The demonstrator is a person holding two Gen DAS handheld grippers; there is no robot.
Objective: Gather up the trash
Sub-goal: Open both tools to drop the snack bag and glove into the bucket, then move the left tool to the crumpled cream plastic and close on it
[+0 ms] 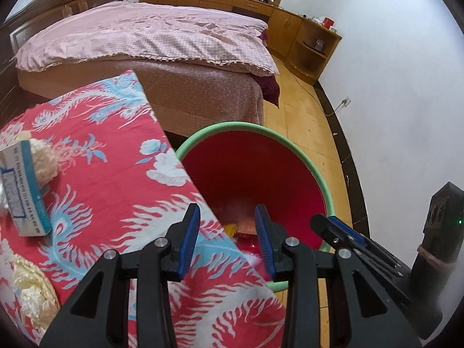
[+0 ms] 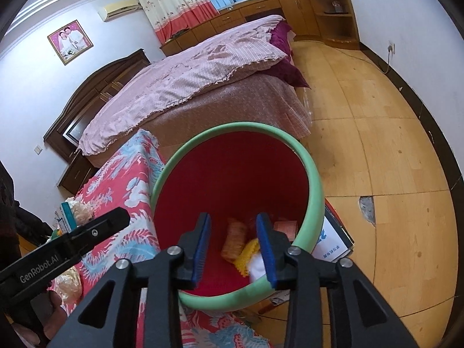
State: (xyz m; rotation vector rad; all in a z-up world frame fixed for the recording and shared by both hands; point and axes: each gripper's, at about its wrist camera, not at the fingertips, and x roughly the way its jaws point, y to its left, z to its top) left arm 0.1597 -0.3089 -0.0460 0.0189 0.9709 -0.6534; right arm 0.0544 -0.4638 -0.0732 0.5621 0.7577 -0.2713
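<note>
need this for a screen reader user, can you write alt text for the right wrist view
The right gripper, jaws open and empty, hangs over a red bin with a green rim that holds an orange wrapper, a yellow scrap and something white. Left of the bin is a table under a red patterned cloth; behind it a bed with a pink cover.

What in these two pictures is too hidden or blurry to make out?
- Bin bottom, right wrist view: white scrap blurred, partly behind the right claw.
- Left wrist view: box print too small; crumpled bags cut off by the edge.
- Papers beside the bin: half hidden by its rim.
</note>
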